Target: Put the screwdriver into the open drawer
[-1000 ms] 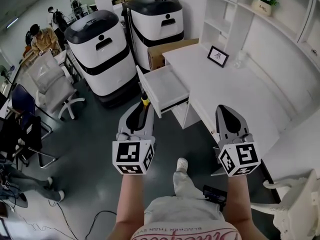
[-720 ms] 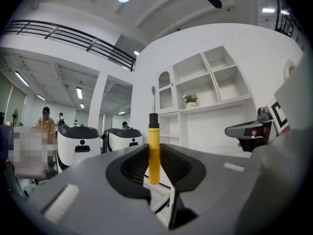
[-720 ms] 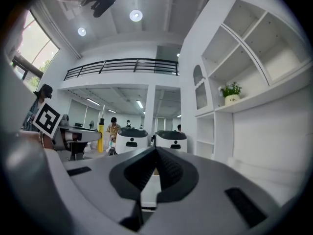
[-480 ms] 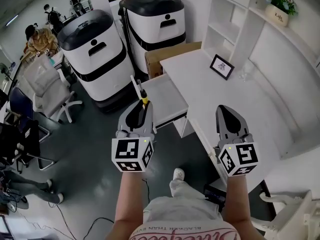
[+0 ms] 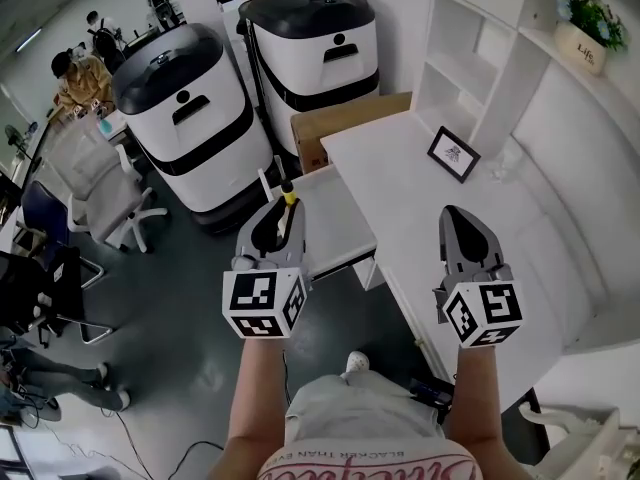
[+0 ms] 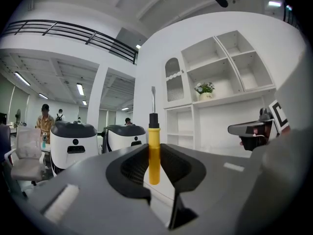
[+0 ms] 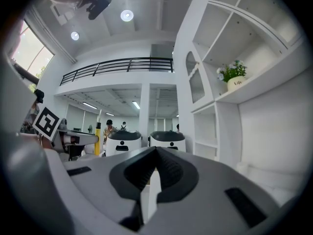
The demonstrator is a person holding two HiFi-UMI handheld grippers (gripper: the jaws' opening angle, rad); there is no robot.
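A screwdriver with a yellow handle stands upright between the jaws of my left gripper, its metal shaft pointing up. The left gripper is shut on the handle. In the head view the screwdriver hangs over the left part of the open white drawer, which sticks out from the white desk. My right gripper is over the desk's front edge, shut with nothing in it; its jaws meet at the tips in the right gripper view.
Two white-and-black machines stand behind the drawer, with a cardboard box beside them. A picture frame sits on the desk, a potted plant on the shelf. Office chairs and people are at the far left.
Both grippers have moved forward together toward the desk. The drawer, earlier ahead of the left gripper, now lies under the screwdriver. The grip on the screwdriver is unchanged.
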